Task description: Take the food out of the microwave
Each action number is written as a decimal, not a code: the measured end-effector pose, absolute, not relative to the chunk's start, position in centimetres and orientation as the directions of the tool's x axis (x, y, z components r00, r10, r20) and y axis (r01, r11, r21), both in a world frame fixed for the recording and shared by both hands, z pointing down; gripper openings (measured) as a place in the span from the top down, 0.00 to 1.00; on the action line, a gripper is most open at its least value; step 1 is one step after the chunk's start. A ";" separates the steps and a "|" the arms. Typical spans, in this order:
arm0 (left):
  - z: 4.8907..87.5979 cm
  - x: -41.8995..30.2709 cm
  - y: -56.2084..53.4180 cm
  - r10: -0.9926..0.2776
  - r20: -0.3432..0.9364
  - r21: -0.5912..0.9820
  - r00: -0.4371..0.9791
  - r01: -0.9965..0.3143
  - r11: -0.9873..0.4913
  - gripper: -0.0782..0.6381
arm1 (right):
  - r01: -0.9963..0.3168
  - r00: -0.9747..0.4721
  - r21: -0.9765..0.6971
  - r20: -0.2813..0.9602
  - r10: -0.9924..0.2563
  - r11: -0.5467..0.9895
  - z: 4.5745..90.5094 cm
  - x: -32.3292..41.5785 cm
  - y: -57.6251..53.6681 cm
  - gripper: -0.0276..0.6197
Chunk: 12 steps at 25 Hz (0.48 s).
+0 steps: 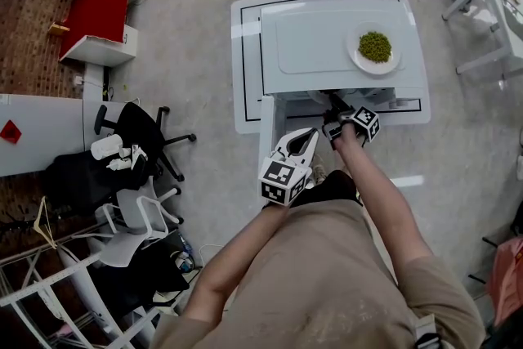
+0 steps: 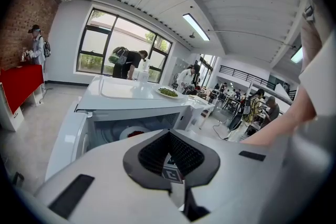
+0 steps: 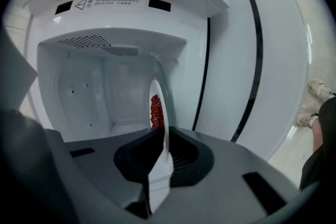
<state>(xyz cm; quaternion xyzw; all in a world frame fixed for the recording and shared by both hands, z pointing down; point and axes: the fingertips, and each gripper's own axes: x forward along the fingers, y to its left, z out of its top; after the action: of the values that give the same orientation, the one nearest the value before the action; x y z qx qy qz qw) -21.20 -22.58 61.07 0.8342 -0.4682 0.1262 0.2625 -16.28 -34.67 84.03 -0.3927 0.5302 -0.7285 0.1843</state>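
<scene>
The microwave (image 1: 315,45) stands with its door (image 1: 266,131) swung open on its left side. The right tongs (image 1: 336,105) reach into its mouth. From the head view their tips are cut off under the microwave's top edge, and nothing inside the cavity can be seen from there.

The right gripper view shows them: the right tongs (image 3: 159,136) are clamped on the near rim of a white plate (image 3: 167,113) inside the cavity. The plate appears edge-on, so only a narrow strip of its red food (image 3: 155,110) shows. What that food is cannot be made out, and the lower rim is hidden behind the 2 jaws.

The left tongs (image 1: 308,140) hang just in front of the microwave, beside the door. In the left gripper view the left tongs (image 2: 169,139) are closed with nothing between them. Past them, the same plate (image 2: 127,132) is partly visible low in the cavity.

On top of the microwave, toward its right, sits 1 other plate (image 1: 356,55) of green food (image 1: 374,46).
</scene>
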 end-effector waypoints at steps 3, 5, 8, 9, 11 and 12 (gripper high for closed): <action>60.9 -21.4 -22.4 -0.721 0.450 0.320 0.527 -0.849 -0.421 0.88 | -0.135 -0.629 -0.920 0.366 -0.686 -0.367 84.1 -16.2 -34.1 0.92; 60.7 -21.4 -22.3 -0.726 0.445 0.321 0.525 -0.850 -0.418 0.88 | -0.119 -0.646 -0.927 0.344 -0.682 -0.355 83.9 -16.0 -33.6 0.93; 60.4 -21.4 -22.4 -0.733 0.436 0.325 0.522 -0.851 -0.412 0.88 | -0.121 -0.681 -0.935 0.322 -0.658 -0.332 83.7 -15.5 -32.4 0.93; 60.3 -21.4 -22.4 -0.736 0.432 0.326 0.521 -0.851 -0.411 0.88 | -0.130 -0.693 -0.939 0.315 -0.649 -0.318 83.4 -15.2 -32.0 0.93; 60.0 -21.5 -22.4 -0.743 0.423 0.328 0.519 -0.852 -0.408 0.88 | -0.141 -0.714 -0.950 0.293 -0.636 -0.280 82.5 -14.7 -31.4 0.93; 59.8 -21.5 -22.4 -0.747 0.419 0.327 0.516 -0.853 -0.406 0.88 | -0.143 -0.723 -0.956 0.279 -0.632 -0.258 81.9 -14.4 -31.2 0.93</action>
<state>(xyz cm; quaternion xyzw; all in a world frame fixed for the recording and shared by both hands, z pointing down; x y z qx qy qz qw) -21.51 -22.38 59.82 0.8321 -0.4809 0.1033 0.2564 -14.35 -31.18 81.90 -0.3312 0.5850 -0.7206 0.1698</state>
